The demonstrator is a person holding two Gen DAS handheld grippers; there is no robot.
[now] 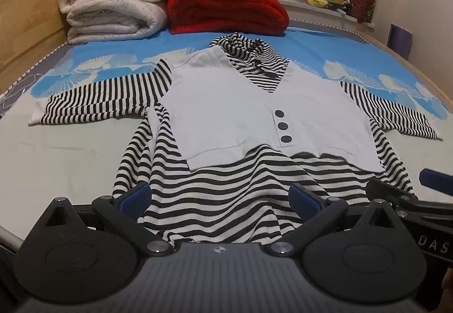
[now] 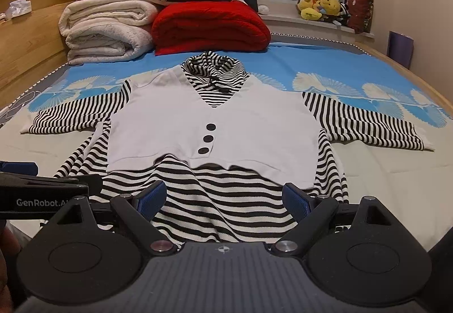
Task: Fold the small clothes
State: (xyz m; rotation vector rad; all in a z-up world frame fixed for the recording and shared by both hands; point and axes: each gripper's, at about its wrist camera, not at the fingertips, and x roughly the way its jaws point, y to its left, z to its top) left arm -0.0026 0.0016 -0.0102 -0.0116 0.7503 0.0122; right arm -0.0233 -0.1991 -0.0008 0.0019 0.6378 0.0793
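The bed (image 1: 70, 149) fills both views. The striped top (image 1: 226, 120) lies flat at frame centre, sleeves spread. The left gripper (image 1: 220, 197) and right gripper (image 2: 223, 197) stand wide at lower centre, hem fabric between the unpressed pads.

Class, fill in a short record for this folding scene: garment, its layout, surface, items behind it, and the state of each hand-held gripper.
garment: striped top with white vest panel and three dark buttons
layout: spread flat, front up, sleeves out to both sides
surface: bed
behind: red blanket, folded white blankets
left hand-held gripper: open, over the hem
right hand-held gripper: open, over the hem
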